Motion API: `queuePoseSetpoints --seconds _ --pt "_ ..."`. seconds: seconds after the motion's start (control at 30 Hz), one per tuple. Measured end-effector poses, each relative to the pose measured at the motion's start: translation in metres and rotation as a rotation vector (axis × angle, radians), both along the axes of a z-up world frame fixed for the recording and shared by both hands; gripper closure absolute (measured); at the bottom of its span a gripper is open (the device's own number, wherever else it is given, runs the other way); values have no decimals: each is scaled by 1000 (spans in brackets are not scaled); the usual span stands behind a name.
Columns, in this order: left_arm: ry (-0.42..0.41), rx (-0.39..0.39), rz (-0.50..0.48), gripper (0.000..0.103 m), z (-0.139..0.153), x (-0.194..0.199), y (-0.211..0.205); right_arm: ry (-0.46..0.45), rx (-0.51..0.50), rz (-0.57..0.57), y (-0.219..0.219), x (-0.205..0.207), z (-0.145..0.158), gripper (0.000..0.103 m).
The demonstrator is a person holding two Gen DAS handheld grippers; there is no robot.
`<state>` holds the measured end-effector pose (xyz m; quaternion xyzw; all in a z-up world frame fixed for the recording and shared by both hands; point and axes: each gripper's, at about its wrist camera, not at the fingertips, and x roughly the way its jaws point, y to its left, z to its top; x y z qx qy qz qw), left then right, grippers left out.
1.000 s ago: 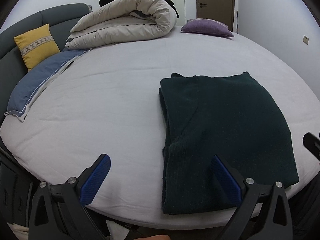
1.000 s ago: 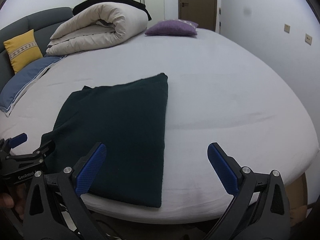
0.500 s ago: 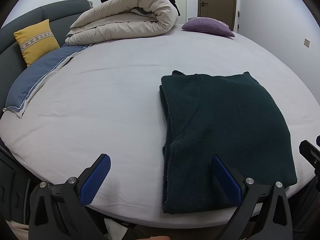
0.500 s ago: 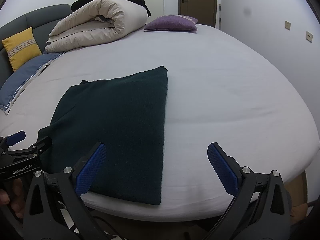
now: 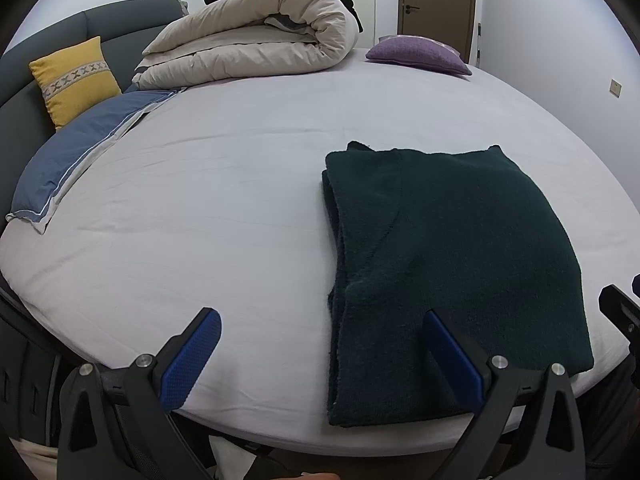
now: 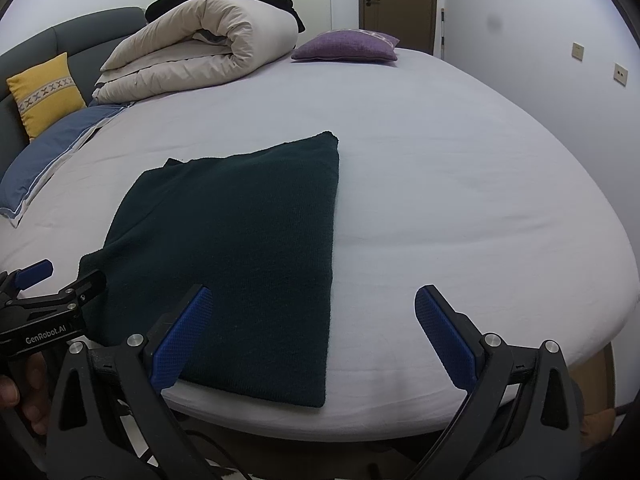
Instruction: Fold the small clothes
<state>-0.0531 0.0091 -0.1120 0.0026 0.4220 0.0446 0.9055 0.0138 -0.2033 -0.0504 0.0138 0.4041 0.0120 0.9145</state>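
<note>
A dark green knitted garment (image 5: 444, 248) lies folded into a flat rectangle on the white bed sheet (image 5: 208, 208), near the bed's front edge; its stacked layers show along the left side. My left gripper (image 5: 320, 344) hangs open at the front edge, straddling the garment's near left corner with nothing between its blue pads. In the right wrist view the same garment (image 6: 240, 248) lies left of centre. My right gripper (image 6: 312, 320) is open over its near right corner, holding nothing. The left gripper (image 6: 36, 280) shows at the far left there, with a hand below it.
A rolled beige duvet (image 5: 256, 48) and a purple cushion (image 5: 416, 54) lie at the far side of the bed. A blue pillow (image 5: 76, 160) and a yellow cushion (image 5: 76, 80) rest against the grey headboard (image 5: 120, 24) on the left. A wall stands to the right.
Both grippers have drawn slightly back and up from the bed, staying open. The folded garment has not moved.
</note>
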Motion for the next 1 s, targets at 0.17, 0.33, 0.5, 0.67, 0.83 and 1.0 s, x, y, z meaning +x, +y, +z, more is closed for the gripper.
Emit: queuePoseSetpoints --seconds 0.17,0.33,0.5,0.67,0.83,1.0 --pt "0 0 1 0 0 0 0 0 0 -2 1 -1 0 0" --pt "3 -1 2 0 -1 -1 0 2 -2 0 3 -1 -1 0" --pt "4 -1 4 0 -1 -2 0 0 0 1 5 -3 -1 0" --pt "4 -5 6 0 -1 -2 1 0 1 3 6 -3 -2 0" --pt "3 -5 6 0 -1 -3 0 1 3 1 7 -3 -2 1" --pt "4 -6 5 0 -1 -4 0 2 4 2 8 -3 -2 0"
